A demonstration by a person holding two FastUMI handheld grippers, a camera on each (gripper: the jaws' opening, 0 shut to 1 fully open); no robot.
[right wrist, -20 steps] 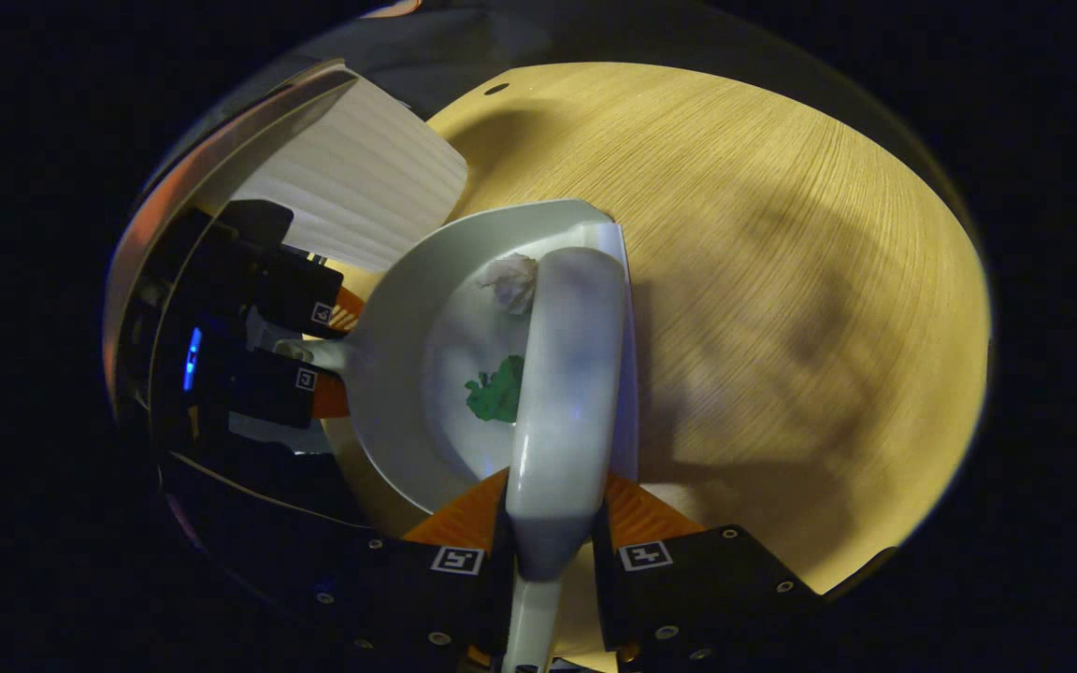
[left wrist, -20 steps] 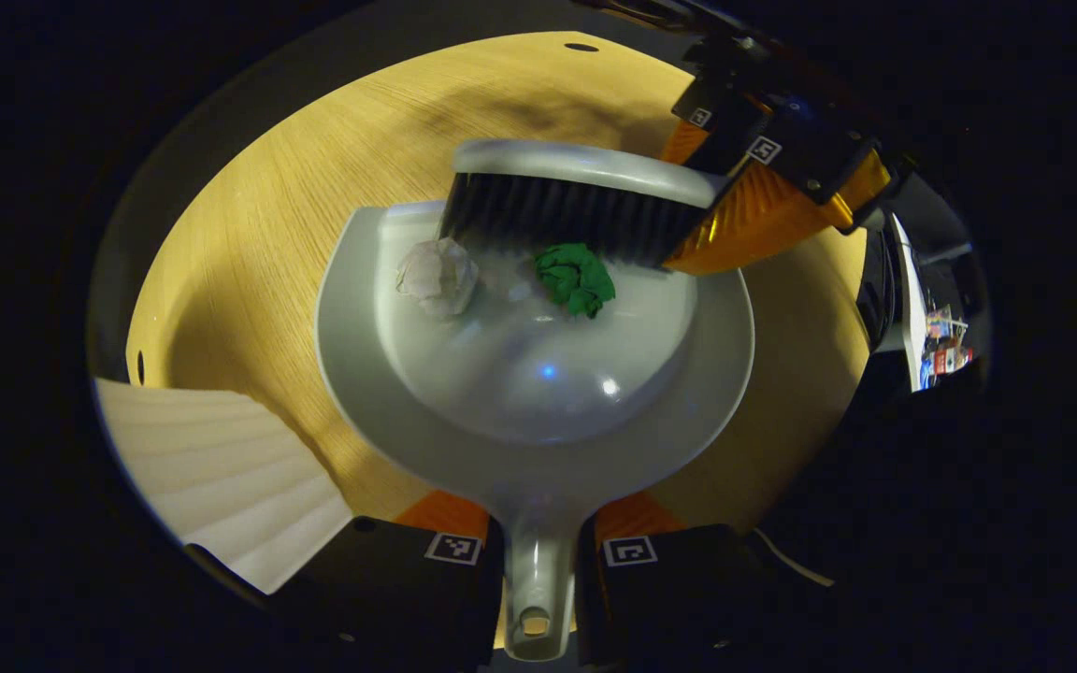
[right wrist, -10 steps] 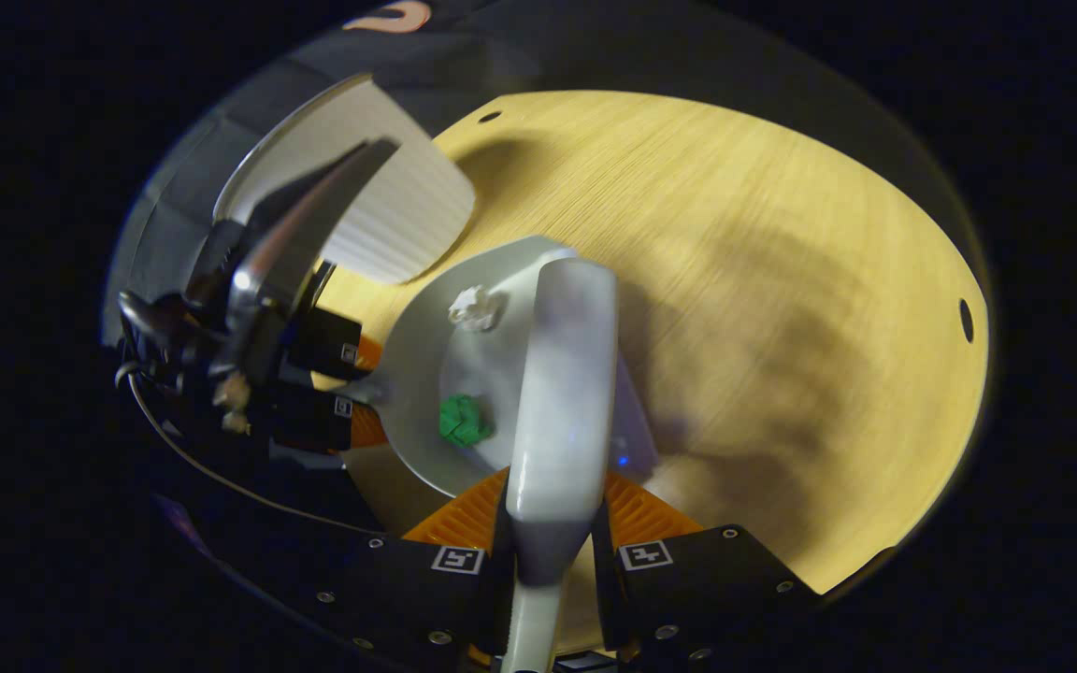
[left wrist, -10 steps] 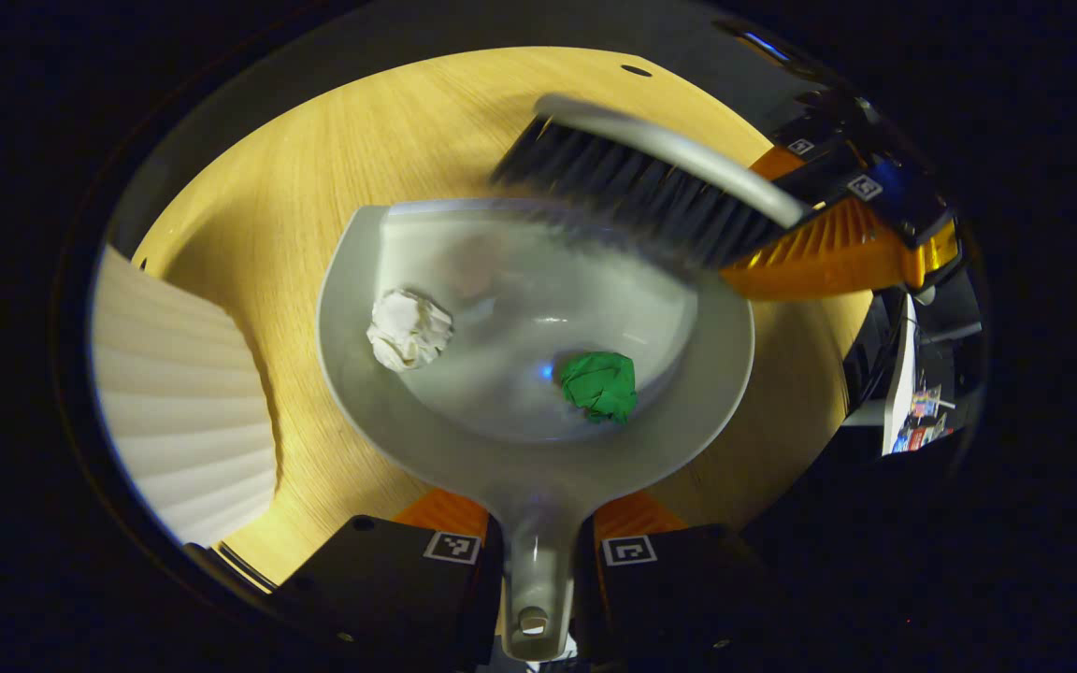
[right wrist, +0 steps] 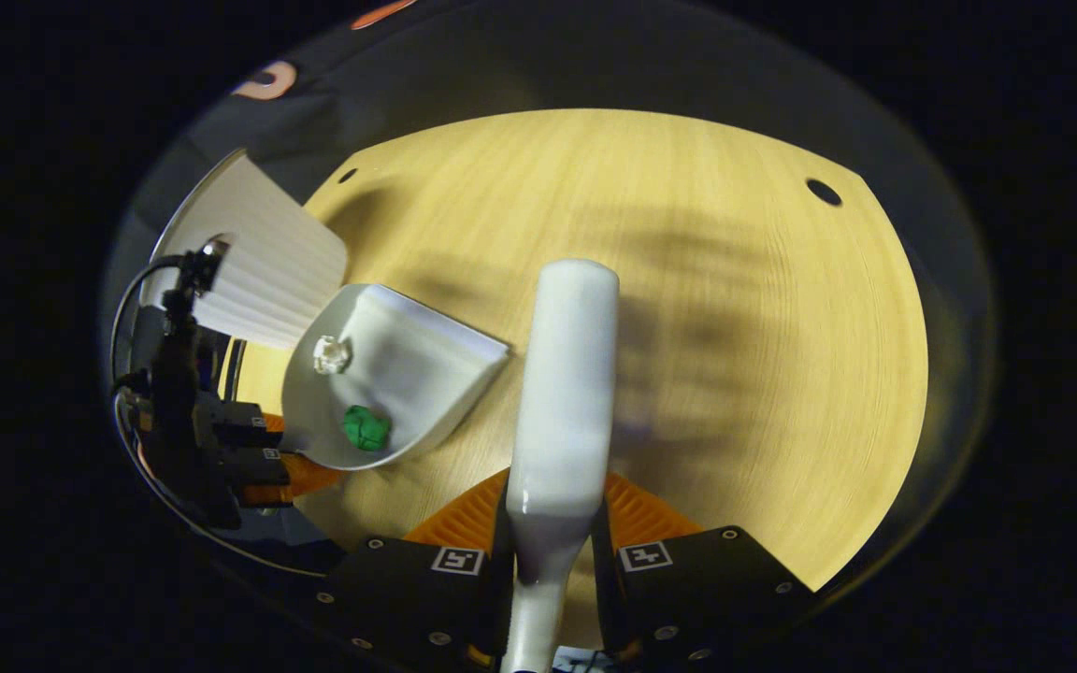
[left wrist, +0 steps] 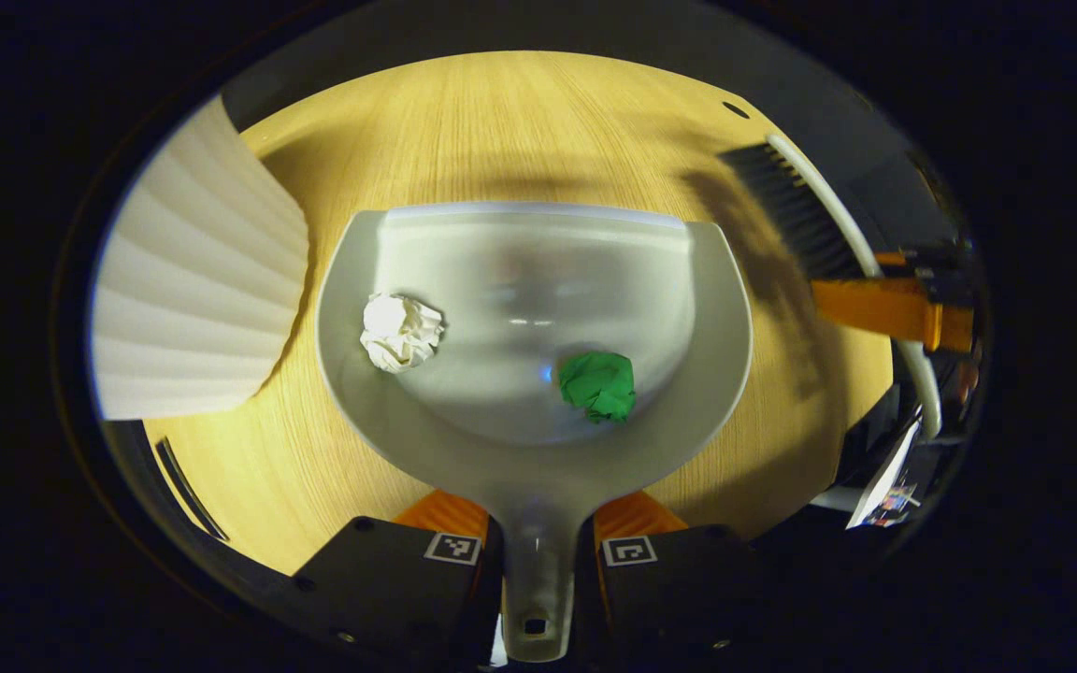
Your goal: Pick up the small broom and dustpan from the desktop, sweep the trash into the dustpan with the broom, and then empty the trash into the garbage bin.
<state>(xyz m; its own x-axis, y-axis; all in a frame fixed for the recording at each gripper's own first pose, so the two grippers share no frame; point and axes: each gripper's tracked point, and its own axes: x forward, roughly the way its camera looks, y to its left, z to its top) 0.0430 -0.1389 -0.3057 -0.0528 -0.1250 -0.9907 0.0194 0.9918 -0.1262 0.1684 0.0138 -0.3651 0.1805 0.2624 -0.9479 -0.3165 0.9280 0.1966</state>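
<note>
Jaws clamp dustpan (left wrist: 538, 439) handle | mouth faces away | broom (right wrist: 565, 393) lengthwise

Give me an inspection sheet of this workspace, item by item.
Surface: wooden desktop, bare around the tools, small holes near its edges.
Job's things: dustpan holds a white paper ball and a green paper ball; broom held apart from the pan.
Garbage bin: white ribbed bin beside the pan.
Clutter: nothing seen loose on the desktop.
Grippers: left gripper jaws clamp the dustpan handle; right gripper jaws clamp the broom handle.
Cables: dark cable looping by the left gripper.
Surroundings: dim; small items past the desktop edge, too small to tell.
</note>
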